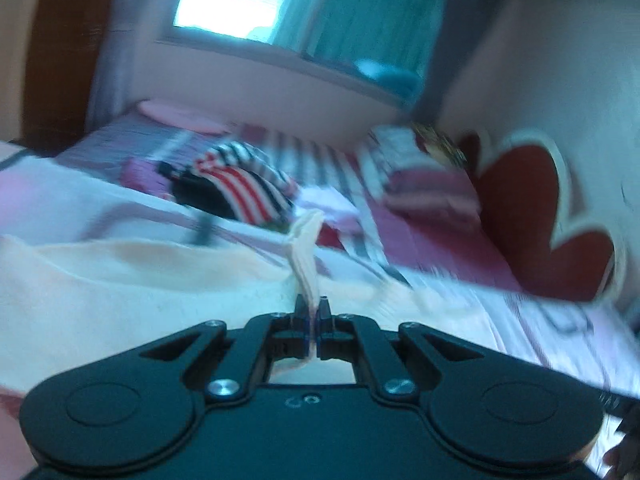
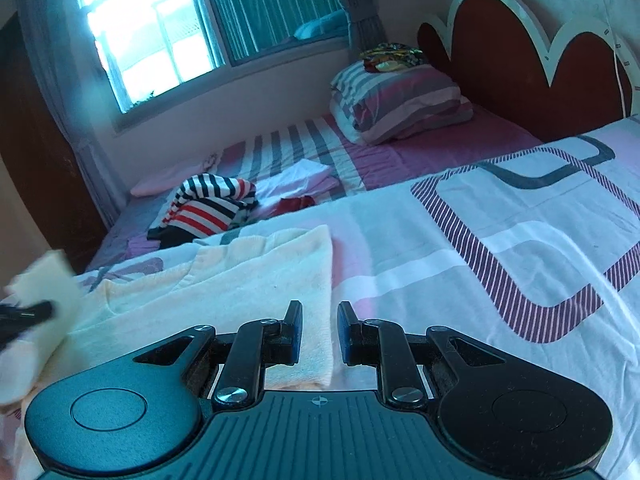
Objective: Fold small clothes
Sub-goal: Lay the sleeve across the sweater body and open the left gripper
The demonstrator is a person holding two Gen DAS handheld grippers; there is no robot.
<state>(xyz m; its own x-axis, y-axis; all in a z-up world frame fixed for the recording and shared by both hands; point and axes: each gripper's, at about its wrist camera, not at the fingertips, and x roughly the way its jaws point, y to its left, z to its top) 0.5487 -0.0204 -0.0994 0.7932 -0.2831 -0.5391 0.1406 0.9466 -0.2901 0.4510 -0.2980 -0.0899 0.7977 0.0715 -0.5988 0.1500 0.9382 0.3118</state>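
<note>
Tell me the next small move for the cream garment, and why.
Probably carry the pinched edge across and lay it flat: the left gripper is shut on a fold of the cream garment, while the right gripper is open, gripping nothing.

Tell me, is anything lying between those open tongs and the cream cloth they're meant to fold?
Nothing visible. The right tongs stand open directly over the cream terry garment on the bed. The left tongs already pinch its edge.

I've got a cream terry-cloth garment (image 2: pixel 256 280) on the pink-and-white bedspread with striped maroon bands (image 2: pixel 500 248); red, white and navy striped clothes pile (image 2: pixel 208 204) behind.
</note>
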